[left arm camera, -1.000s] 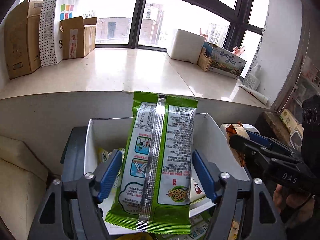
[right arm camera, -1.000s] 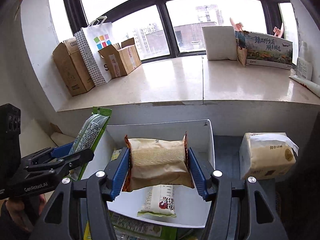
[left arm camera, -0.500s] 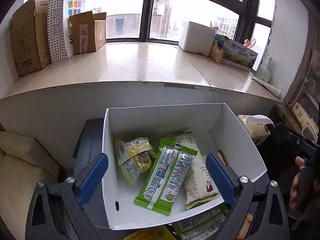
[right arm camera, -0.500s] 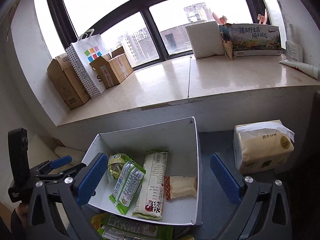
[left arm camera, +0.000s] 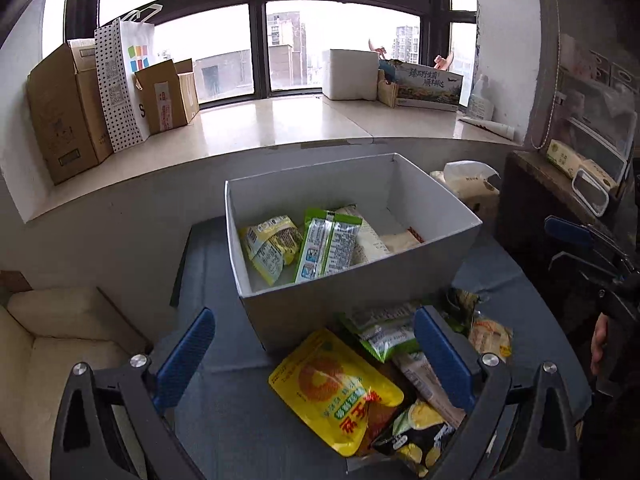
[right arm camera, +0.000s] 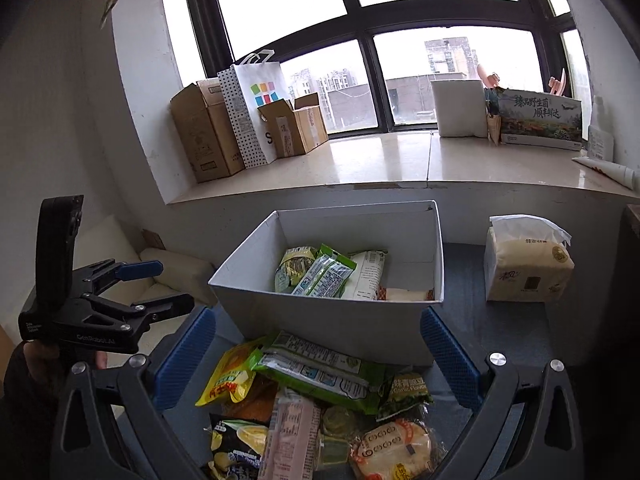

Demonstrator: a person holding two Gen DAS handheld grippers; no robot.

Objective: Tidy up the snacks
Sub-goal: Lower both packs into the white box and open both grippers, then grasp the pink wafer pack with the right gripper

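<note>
1. While both tools hang over the loose heap, the white box (right arm camera: 332,320) stands on the blue-grey table (right arm camera: 464,304) under the window ledge (right arm camera: 400,164), already holding four packets: yellow-green packet (left arm camera: 270,248), green packet (left arm camera: 326,244), white packet (right arm camera: 366,274) and tan packet (right arm camera: 404,294).
2. Left gripper (left arm camera: 316,360): jaws spread wide, having just been opening, nothing between the pads; yellow pouch (left arm camera: 336,390) lies below the gap.
3. Right gripper (right arm camera: 316,356): jaws likewise wide apart, just opened, empty; long green packet (right arm camera: 320,372) lies across the gap beneath.
4. Heap in front of the box, unsorted: pink packet (right arm camera: 290,436), round pastry packet (right arm camera: 396,446), garlic-flavour sachet (right arm camera: 404,394), dark corn packet (right arm camera: 236,440). All overlap.
5. Tissue pack (right arm camera: 524,268): stands apart to the right of the box; probably no part of the sorting.
6. Risk, double pick: packets overlap, so closing on one may drag or lift a neighbour.
7. Risk, slip: glossy film and flat pouches offer little edge; a shallow pinch may lose the item before the box.
8. Risk, collision: both tools work the same small heap and may foul each other.
9. Risk, crushing: the pastry looks soft.
</note>
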